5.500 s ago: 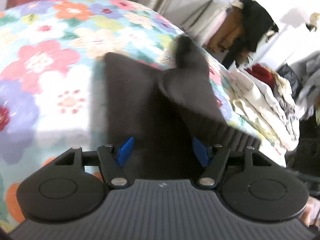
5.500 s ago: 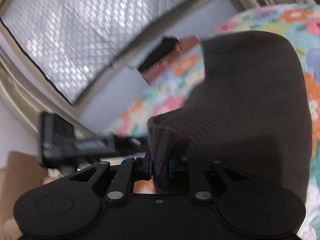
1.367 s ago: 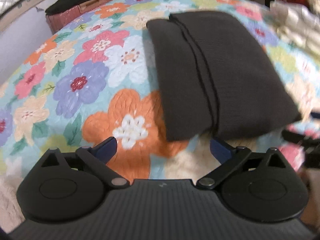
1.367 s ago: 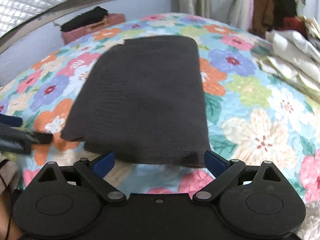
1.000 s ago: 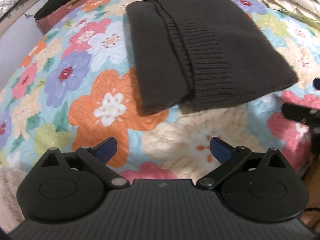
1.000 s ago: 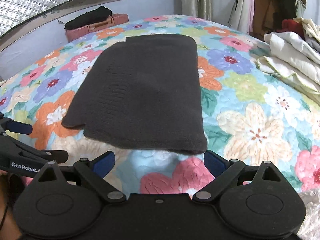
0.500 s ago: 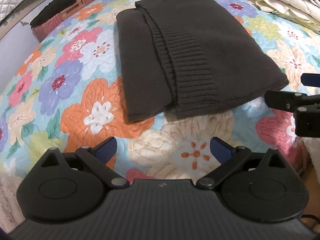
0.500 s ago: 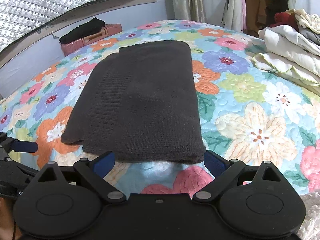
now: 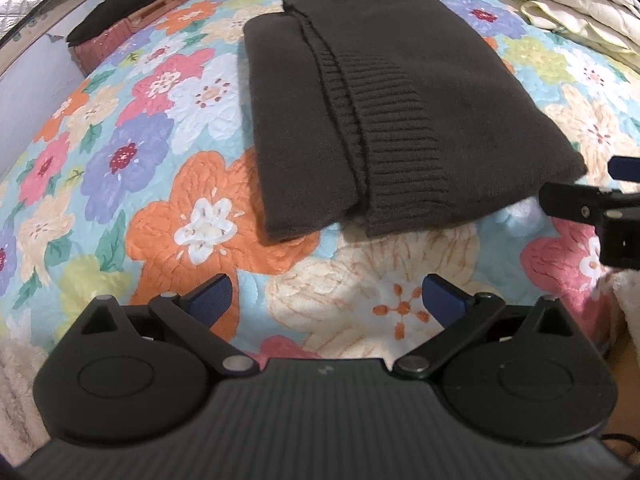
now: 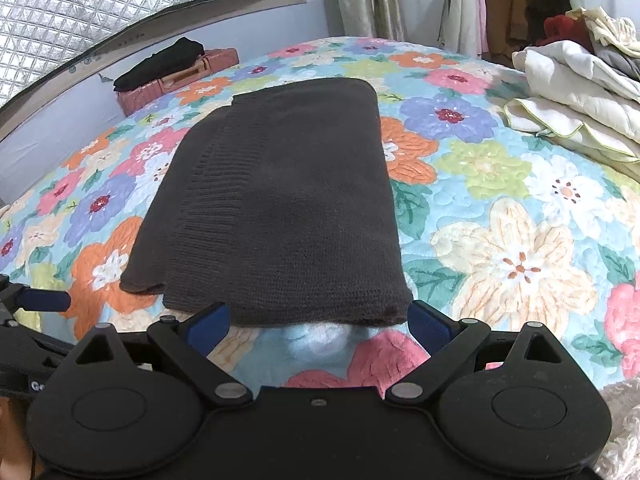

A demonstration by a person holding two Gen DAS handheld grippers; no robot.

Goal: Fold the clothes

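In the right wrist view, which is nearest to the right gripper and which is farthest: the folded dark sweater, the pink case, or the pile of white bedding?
From the right gripper:
1. Folded dark sweater, directly ahead.
2. Pile of white bedding, far right.
3. Pink case, far left, by the wall.

Bare quilt (image 10: pixel 500 248) beside sweater (image 10: pixel 280 208); bedding pile (image 10: pixel 580 92) far right

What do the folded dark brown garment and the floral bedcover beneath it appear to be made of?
The folded dark brown garment looks like a soft matte knit, probably wool or acrylic: a ribbed band and fine stitch rows show along its edge. The floral bedcover looks like quilted printed cotton or polyester: stitched outlines puff the flowers up, with a faint sheen. Exact fibres cannot be told.
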